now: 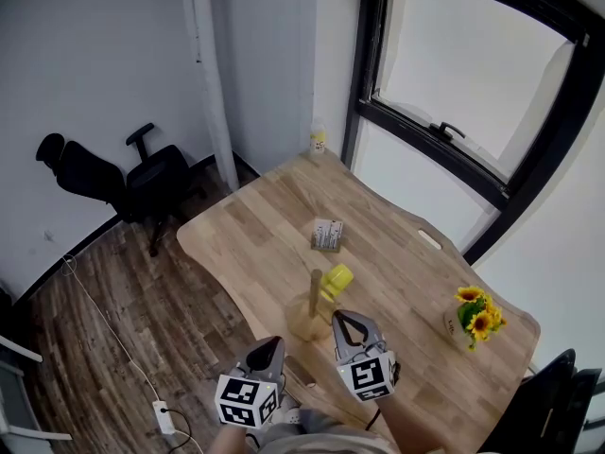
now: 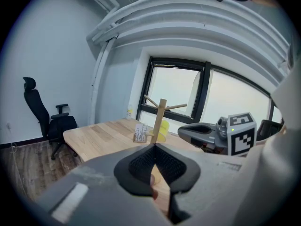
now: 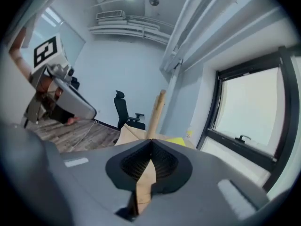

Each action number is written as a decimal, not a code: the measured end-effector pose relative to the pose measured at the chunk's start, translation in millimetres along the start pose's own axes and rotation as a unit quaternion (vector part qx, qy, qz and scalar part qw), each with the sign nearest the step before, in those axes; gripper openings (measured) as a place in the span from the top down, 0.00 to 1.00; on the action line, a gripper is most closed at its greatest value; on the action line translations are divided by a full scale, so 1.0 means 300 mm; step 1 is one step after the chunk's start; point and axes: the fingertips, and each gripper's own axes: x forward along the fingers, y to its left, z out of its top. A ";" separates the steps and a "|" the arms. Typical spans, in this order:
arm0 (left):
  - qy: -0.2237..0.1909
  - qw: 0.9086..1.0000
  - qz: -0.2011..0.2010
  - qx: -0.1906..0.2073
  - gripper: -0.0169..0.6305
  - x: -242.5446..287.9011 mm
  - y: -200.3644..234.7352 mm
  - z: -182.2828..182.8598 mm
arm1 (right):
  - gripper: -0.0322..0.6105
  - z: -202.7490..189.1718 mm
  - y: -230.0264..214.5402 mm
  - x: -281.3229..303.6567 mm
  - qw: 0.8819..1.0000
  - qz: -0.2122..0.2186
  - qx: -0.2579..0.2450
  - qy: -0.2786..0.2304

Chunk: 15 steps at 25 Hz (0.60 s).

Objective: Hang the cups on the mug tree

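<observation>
L gripper (image 1: 272,346) & R gripper (image 1: 343,322), at near edge of table (image 1: 248,239): jaws pressed together, empty. Beyond: mug tree (image 1: 315,296), yellow cup (image 1: 337,279) just beside its post. Cup prob. light, rigid, slick; grip by rim wall, leaving handle free.

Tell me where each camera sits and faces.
Head view: head-mounted, steeply down at the light wooden table; left gripper, right gripper below.
Left gripper view: along its shut fingers toward the black-framed window; right gripper shows.
Right gripper view: along its shut fingers toward the black office chair; left gripper shows.
All share the wooden mug tree.
</observation>
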 end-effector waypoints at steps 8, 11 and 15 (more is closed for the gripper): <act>-0.007 1.000 -0.008 0.000 0.97 0.010 -0.022 0.016 | 0.95 -0.005 -0.016 -0.063 0.993 0.002 0.120 0.007; -0.010 1.000 -0.013 0.000 0.97 0.017 -0.039 0.028 | 0.95 -0.006 -0.018 -0.084 0.989 0.001 0.145 0.013; -0.011 1.000 -0.022 0.003 0.97 0.019 -0.061 0.031 | 0.95 0.006 0.011 -0.112 0.988 0.011 0.150 0.017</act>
